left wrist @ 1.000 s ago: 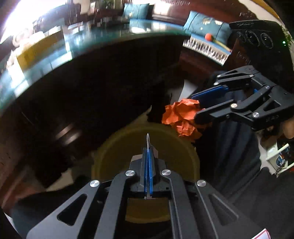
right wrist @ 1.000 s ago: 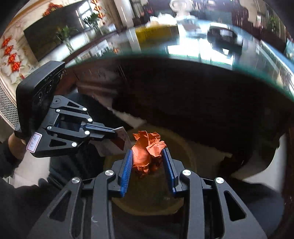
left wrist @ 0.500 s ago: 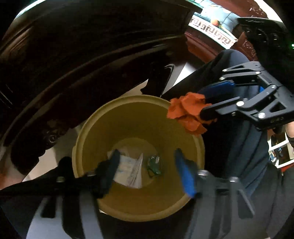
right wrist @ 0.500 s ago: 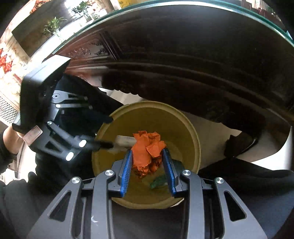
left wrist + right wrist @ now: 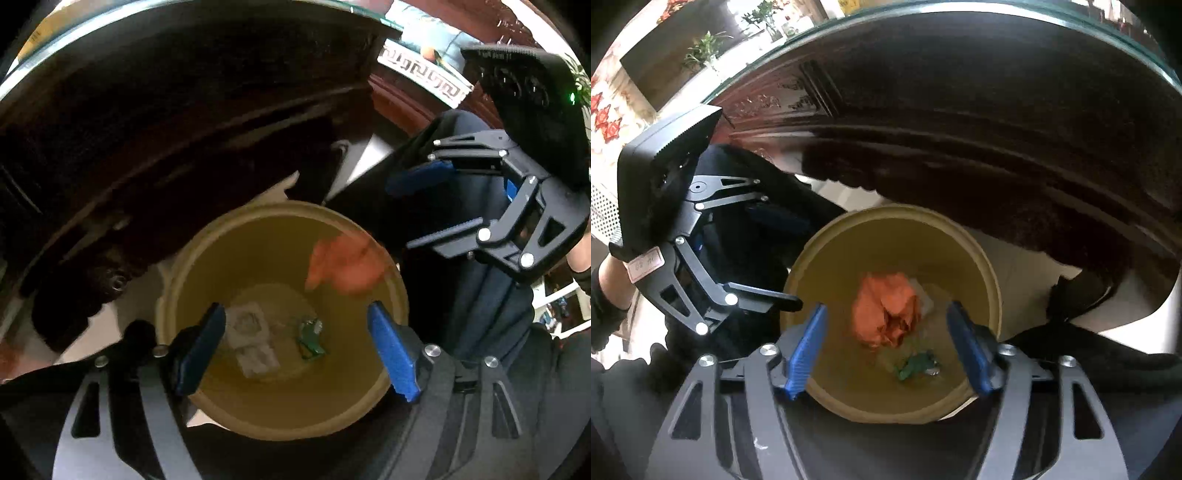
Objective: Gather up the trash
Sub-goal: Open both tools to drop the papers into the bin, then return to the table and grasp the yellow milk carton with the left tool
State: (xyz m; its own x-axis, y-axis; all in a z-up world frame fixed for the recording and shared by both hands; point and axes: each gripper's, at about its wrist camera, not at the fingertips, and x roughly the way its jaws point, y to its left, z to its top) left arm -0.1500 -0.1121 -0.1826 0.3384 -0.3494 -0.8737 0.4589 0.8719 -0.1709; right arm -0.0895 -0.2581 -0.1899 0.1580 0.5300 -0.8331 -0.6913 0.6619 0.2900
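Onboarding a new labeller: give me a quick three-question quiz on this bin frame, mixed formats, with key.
1. True or false: the right tongs are clamped on the orange paper ball.
2. Multiple choice: where is the orange paper ball? A) on the glass table top B) blurred, inside the mouth of the yellow bin, touching neither pad C) between the left tongs
3. Fill in: on the bin floor lie white paper and a small ____ wrapper.

Key: 1 false, both tongs have just been opening and nothing is between their pads; 2 B; 3 green.
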